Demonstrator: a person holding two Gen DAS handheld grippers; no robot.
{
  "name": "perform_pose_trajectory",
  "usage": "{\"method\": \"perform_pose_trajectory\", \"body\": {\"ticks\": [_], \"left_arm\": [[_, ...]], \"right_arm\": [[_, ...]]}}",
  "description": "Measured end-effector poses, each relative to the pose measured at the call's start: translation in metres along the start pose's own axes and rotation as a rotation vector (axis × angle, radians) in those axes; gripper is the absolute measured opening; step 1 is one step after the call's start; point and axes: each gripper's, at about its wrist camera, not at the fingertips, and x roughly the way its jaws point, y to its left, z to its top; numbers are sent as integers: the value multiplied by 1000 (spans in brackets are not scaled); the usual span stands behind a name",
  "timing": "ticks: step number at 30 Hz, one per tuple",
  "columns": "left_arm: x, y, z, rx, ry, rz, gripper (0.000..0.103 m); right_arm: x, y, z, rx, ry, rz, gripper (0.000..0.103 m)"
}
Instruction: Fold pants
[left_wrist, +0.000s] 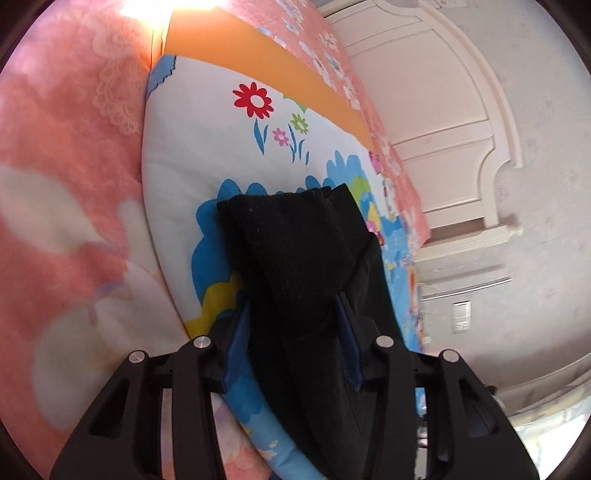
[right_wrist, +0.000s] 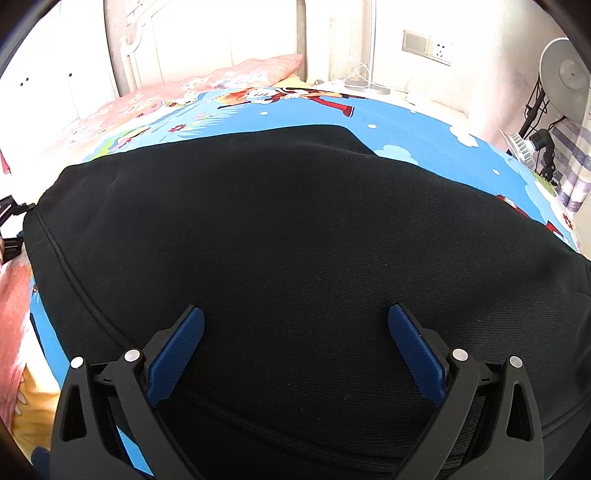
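The black pants (right_wrist: 295, 236) lie spread on a cartoon-print bedsheet (right_wrist: 406, 122). In the left wrist view a folded edge of the pants (left_wrist: 299, 266) runs between the blue pads of my left gripper (left_wrist: 293, 314), which is shut on it and holds it over the sheet (left_wrist: 207, 166). My right gripper (right_wrist: 295, 317) is open, its blue pads (right_wrist: 177, 354) wide apart just above the flat pants. A bit of the left gripper shows at the left edge of the right wrist view (right_wrist: 9, 221).
A pink fleece blanket (left_wrist: 62, 206) lies beside the sheet. A white headboard (left_wrist: 443, 122) and pink pillow (right_wrist: 258, 70) are at the bed's end. A desk fan (right_wrist: 565, 85), wall sockets (right_wrist: 428, 46) and cables stand beyond the far edge.
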Motion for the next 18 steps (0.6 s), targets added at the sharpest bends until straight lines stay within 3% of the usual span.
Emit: {"method": "perform_pose_trajectory", "body": {"ticks": [3,6,10,13,15,18], "left_arm": [[0,4,2,-5,5,-49,36],[-1,3,3,6,1,-77,31],[-7,-1,2,3,-15,-118,27],[-12,-9,2,11,-24,-112,26],[-15,-21,2,37,-36,-86,25],[-24,-54,-4,146,-76,-14,24]], "right_arm": [[-15,4,9,8,-29,33,87],[-31,27,21,-56,-93,113,87],[-13,48,30,-72,-33,181,75],[13,56,20,-94,41,146,69],[11,61,13,-148,9,115,69],[12,60,15,-130,16,126,69]]}}
